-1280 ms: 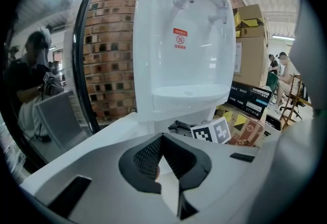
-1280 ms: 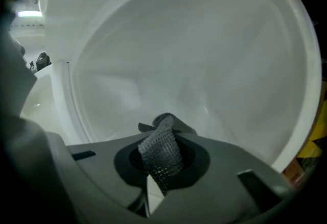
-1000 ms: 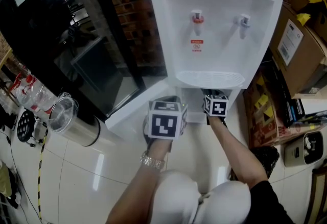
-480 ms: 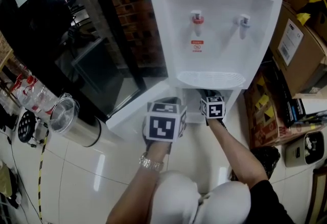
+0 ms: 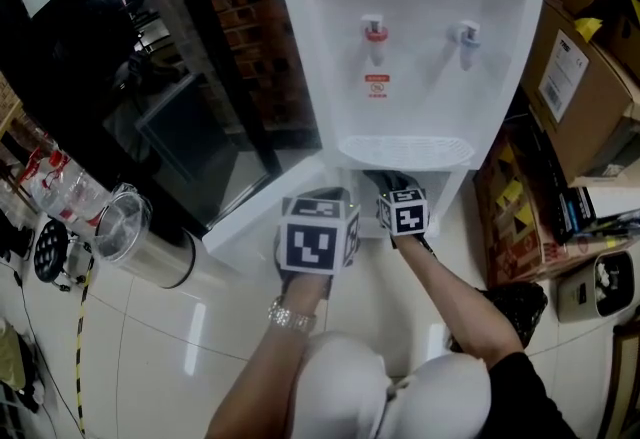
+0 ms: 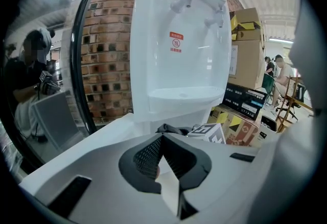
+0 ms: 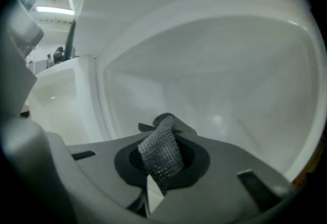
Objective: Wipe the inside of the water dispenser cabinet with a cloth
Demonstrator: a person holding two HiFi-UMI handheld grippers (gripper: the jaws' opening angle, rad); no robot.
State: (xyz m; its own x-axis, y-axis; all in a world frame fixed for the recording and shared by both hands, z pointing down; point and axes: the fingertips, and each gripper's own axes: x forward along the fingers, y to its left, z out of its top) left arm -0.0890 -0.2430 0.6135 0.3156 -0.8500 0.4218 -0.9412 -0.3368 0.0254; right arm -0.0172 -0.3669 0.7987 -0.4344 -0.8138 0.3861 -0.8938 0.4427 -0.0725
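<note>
Glossy white floor [image 5: 150, 347], brick wall [image 5: 245, 17] behind water dispenser [image 5: 420, 27]. Right claw [image 7: 154, 179] clamped on grey cloth [image 7: 161, 154] inside cabinet [image 7: 230, 95]; left claw [image 6: 163, 160] closed, empty. Hardly shifted since before.

Steel canister [image 5: 140, 239], cardboard box [image 5: 578, 77], brick wall [image 5: 250, 17]

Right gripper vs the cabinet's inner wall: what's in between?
Only the grey cloth, clamped in the right gripper and sticking out toward the white cabinet wall. The right gripper view shows it; contact with the wall can't be told.
</note>
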